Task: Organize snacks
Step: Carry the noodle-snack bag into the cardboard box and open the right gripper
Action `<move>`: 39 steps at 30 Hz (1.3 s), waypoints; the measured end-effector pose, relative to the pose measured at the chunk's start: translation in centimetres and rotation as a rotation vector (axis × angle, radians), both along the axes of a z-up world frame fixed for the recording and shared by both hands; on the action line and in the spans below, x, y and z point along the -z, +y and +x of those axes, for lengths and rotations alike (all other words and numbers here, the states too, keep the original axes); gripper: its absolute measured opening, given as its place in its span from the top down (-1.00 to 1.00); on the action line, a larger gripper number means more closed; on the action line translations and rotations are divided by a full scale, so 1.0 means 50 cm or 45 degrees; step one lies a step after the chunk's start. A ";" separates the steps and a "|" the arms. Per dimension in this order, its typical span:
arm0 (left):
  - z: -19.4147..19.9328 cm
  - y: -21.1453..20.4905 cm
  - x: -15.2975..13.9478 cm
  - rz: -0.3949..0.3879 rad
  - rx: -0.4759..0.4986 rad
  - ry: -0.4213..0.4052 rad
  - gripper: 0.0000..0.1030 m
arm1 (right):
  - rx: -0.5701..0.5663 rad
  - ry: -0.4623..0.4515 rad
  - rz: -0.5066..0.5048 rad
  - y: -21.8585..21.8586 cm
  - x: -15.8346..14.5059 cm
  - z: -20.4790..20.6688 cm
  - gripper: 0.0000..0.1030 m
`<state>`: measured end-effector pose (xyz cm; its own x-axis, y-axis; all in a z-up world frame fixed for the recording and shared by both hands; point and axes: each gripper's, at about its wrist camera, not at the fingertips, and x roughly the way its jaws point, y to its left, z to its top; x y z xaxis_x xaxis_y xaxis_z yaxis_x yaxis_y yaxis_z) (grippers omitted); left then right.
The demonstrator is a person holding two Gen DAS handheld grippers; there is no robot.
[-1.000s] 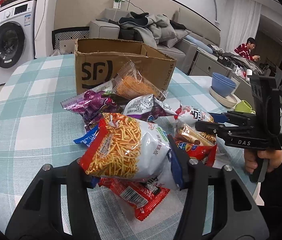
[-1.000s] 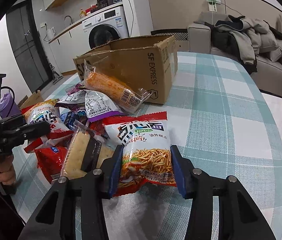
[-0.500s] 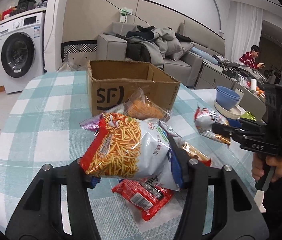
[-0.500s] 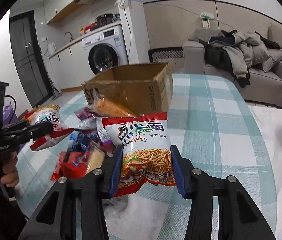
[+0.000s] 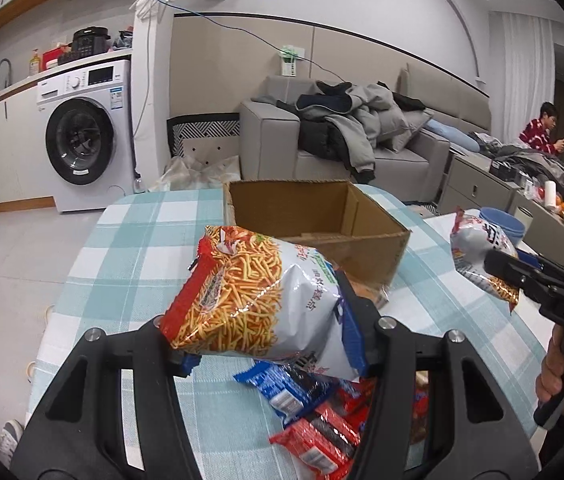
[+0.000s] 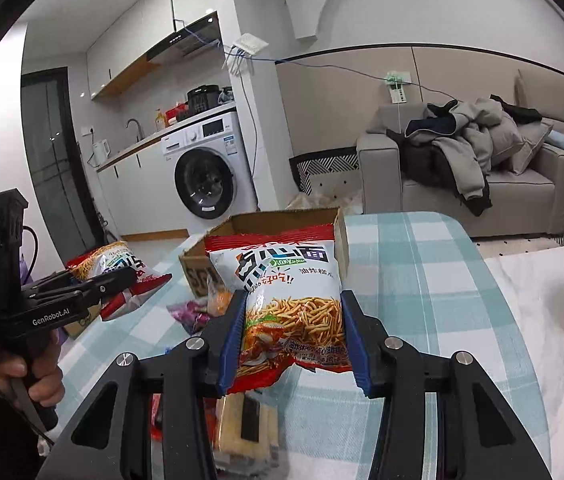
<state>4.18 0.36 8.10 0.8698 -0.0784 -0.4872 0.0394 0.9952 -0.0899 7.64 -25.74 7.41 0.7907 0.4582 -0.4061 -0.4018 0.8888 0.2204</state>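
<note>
— Holding a noodle-snack bag each, are they? Where do things stand?

— Yes. The left gripper (image 5: pixel 266 344) has its fingers closed on the sides of one noodle-snack bag (image 5: pixel 254 300), lifted clear of the tabletop (image 5: pixel 130 248). The right gripper (image 6: pixel 293 340) pinches a second noodle-snack bag (image 6: pixel 289 296) the same way, its fingers pressed into the bag's lower half. Both bags hang in the air on the near side of the open cardboard box (image 5: pixel 321 216), which sits toward the tabletop's far edge and looks empty.

— So how should the drop go?

— My judgement: carry each bag over the box's near wall until it is fully above the opening, lower it inside, then spread the fingers. One gripper at a time, since the box is narrow and the bags are puffy. Keep the squeeze gentle; they would crush easily.

— And the rest?

— Loose packets (image 5: pixel 313 420) lie on the tabletop below, waiting.
</note>
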 end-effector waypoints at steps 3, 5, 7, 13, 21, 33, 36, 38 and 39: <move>0.022 0.011 -0.012 -0.019 -0.016 -0.006 -0.02 | 0.012 -0.007 0.008 0.014 -0.014 0.019 0.11; 0.039 0.018 -0.022 -0.021 -0.022 -0.013 -0.02 | 0.018 -0.007 0.015 0.024 -0.022 0.035 0.11; 0.060 0.020 -0.029 -0.022 -0.019 -0.012 -0.02 | 0.021 -0.003 0.015 0.032 -0.027 0.051 0.11; 0.141 0.028 -0.045 -0.012 0.000 -0.005 -0.02 | 0.013 0.015 0.006 0.051 -0.030 0.098 0.11; 0.264 0.028 -0.048 -0.028 0.022 0.039 -0.02 | 0.007 0.068 -0.008 0.075 -0.026 0.177 0.11; 0.395 0.018 -0.049 -0.022 0.053 0.077 -0.02 | -0.023 0.085 -0.009 0.091 -0.025 0.257 0.11; 0.417 0.015 -0.046 -0.016 0.058 0.079 -0.02 | -0.034 0.088 -0.022 0.097 -0.024 0.270 0.11; 0.437 0.011 -0.043 -0.013 0.063 0.085 -0.02 | -0.037 0.093 -0.023 0.100 -0.022 0.282 0.11; 0.440 0.010 -0.040 -0.010 0.066 0.087 -0.02 | -0.038 0.095 -0.027 0.101 -0.021 0.287 0.11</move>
<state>26.17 0.85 10.09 0.8291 -0.1263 -0.5447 0.0840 0.9912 -0.1019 22.01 -20.68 8.44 0.7440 0.4717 -0.4732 -0.4115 0.8815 0.2317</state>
